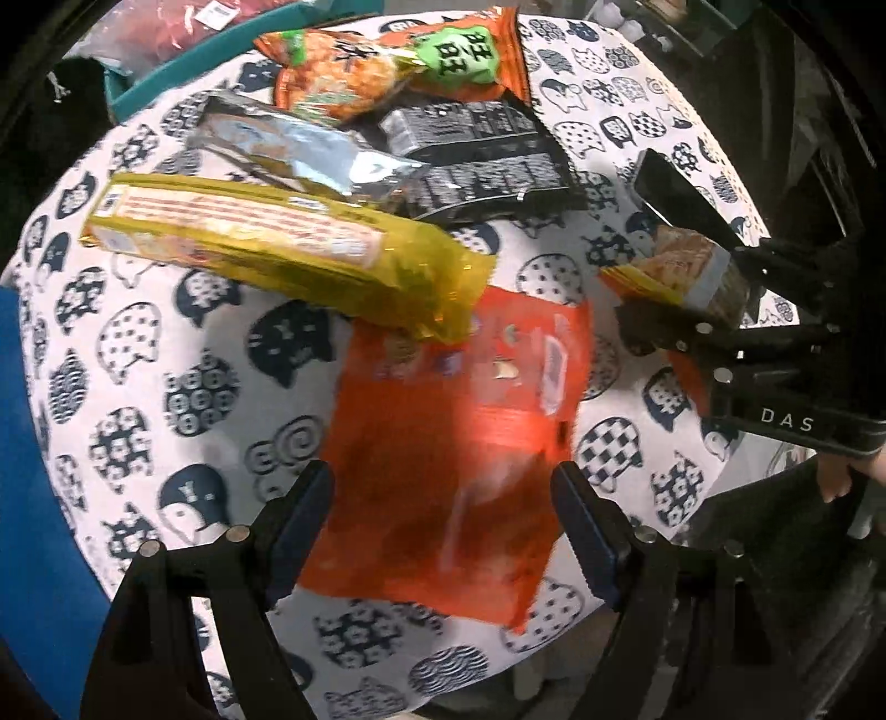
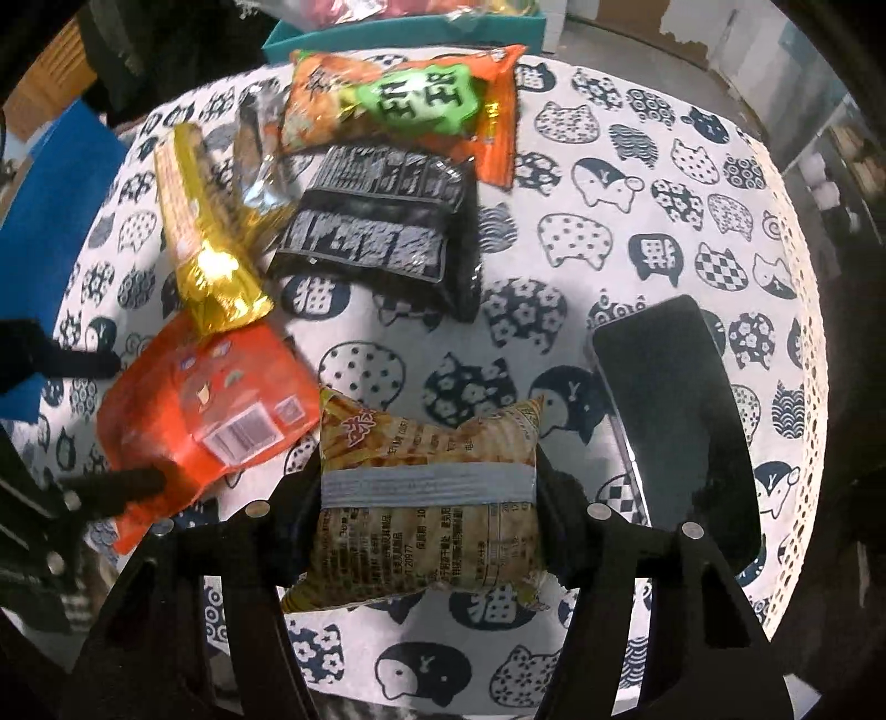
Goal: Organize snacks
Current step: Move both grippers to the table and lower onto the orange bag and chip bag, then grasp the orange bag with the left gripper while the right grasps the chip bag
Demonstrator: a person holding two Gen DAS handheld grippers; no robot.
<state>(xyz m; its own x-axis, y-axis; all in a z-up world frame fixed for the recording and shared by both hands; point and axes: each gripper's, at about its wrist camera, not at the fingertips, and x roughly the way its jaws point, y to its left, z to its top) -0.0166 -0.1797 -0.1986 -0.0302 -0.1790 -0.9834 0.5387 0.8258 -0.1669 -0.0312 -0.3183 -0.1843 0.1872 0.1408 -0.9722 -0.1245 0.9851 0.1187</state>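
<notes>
Right gripper point(image 2: 429, 498): fingers clamped on the fries packet point(image 2: 426, 498), held above the cat-print tablecloth point(image 2: 637, 183).
Left gripper point(image 1: 443, 526): fingers apart, straddling the orange pouch point(image 1: 454, 443) (flat on the cloth).
Yellow pack point(image 1: 288, 243): one end overlapping the pouch.
Black phone point(image 2: 681, 421): beside the packet.

Snack packets cluster on the worktop point(image 2: 637, 183): the long packet point(image 2: 205, 238) overlaps the flat pouch point(image 2: 210, 404) nearest the left tool point(image 1: 443, 531). The phone point(image 2: 675, 410) lies right of the chip bag point(image 2: 426, 498); the bin point(image 2: 398, 33) sits behind.
</notes>
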